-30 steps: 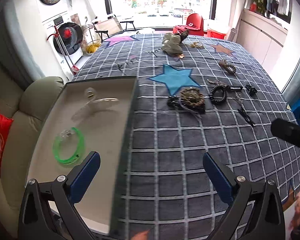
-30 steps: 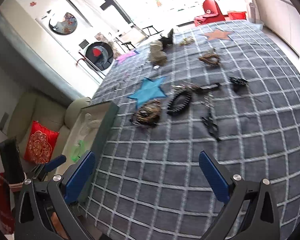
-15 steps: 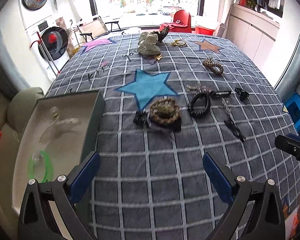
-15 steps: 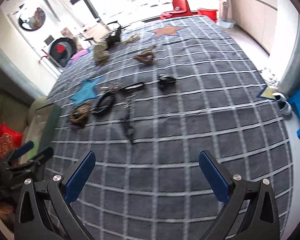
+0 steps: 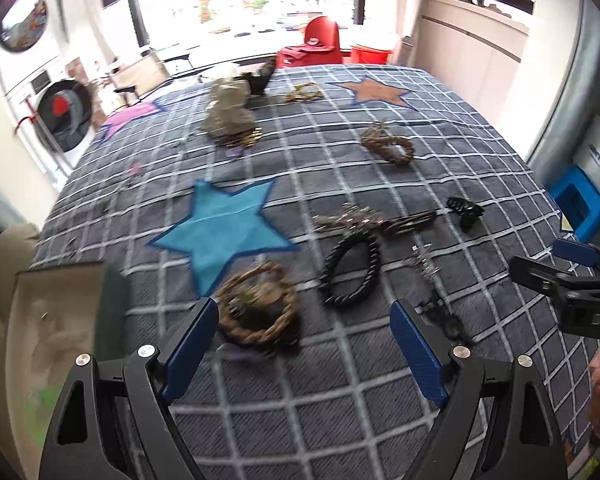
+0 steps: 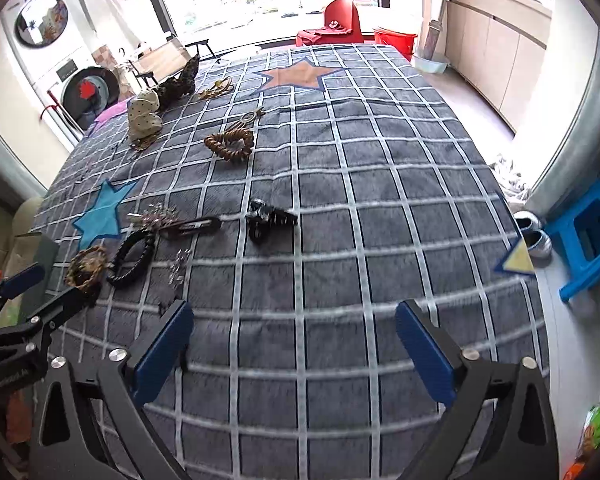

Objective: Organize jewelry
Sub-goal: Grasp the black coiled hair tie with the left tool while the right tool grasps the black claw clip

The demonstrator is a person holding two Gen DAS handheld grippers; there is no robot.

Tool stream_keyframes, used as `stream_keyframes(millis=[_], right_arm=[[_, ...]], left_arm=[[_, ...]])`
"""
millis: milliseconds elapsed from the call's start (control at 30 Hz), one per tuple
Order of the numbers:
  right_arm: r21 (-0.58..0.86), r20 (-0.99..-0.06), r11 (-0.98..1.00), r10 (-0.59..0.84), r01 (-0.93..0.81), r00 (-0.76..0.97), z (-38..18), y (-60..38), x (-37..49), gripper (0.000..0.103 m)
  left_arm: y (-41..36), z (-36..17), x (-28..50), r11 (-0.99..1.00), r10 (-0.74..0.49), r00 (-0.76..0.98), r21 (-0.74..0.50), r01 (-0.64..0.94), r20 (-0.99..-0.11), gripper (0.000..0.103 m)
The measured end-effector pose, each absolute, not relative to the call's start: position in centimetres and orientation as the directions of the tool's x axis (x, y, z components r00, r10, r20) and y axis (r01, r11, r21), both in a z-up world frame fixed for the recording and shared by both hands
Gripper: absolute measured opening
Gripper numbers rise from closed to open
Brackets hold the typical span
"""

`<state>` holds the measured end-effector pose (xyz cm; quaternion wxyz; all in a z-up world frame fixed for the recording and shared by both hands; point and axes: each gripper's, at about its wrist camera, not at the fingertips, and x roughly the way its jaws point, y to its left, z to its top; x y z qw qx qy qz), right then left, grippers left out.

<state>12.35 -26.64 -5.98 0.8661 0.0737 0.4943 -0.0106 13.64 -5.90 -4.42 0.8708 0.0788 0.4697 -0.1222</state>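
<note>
A brown woven bracelet (image 5: 256,308) lies on the grey checked bedspread just ahead of my left gripper (image 5: 302,344), near its left finger and not touched. The left jaws are closing with nothing pressed between them. Right of the bracelet lie a black coil hair tie (image 5: 350,274), a black barrette (image 5: 410,222) and a black claw clip (image 5: 464,212). The jewelry tray (image 5: 110,300) sits at the left edge with a green bangle (image 5: 40,404) inside. My right gripper (image 6: 292,348) hovers open over bare bedspread, the claw clip (image 6: 268,218) beyond it.
A brown coil band (image 5: 388,146) and a beige dotted pouch (image 5: 228,116) lie farther back. A sofa arm (image 5: 4,256) stands left of the tray. A blue stool (image 6: 588,240) and shoes (image 6: 536,236) sit on the floor past the bed's right edge.
Both views have swung right across the bed, and the tray has slid to the left edge. The left fingers have come closer together. The brown bracelet now lies close before the left gripper.
</note>
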Motion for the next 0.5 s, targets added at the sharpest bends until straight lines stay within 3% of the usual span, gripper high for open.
stream_keyframes(millis=[100, 167, 333, 400, 500], right_arm=[[0.112, -0.863, 0.990, 0.053, 0.087, 0.502, -6.7, -26.6, 13.6, 0.092], [0.110, -0.862, 0.990, 0.053, 0.085, 0.505, -6.9, -26.5, 14.2, 0.090], [0.080, -0.856, 0.994, 0.031, 0.073, 0.515, -7.3, -26.2, 15.9, 0.089], [0.064, -0.855, 0.996, 0.022, 0.062, 0.518, -7.5, -25.9, 16.6, 0.089], [0.045, -0.858, 0.998, 0.014, 0.049, 0.514, -7.9, -25.4, 17.4, 0.089]], left_arm=[[-6.8, -5.0, 14.6, 0.950, -0.159, 0.516, 0.012, 0.313, -0.842, 0.089], [-7.4, -5.5, 15.4, 0.943, -0.169, 0.502, 0.010, 0.333, -0.848, 0.081], [-8.4, -7.0, 17.0, 0.937, -0.159, 0.484, 0.023, 0.348, -0.861, 0.080], [-8.8, -7.6, 17.5, 0.936, -0.158, 0.472, 0.021, 0.352, -0.867, 0.072], [-9.3, -7.8, 17.9, 0.931, -0.150, 0.473, 0.036, 0.363, -0.868, 0.072]])
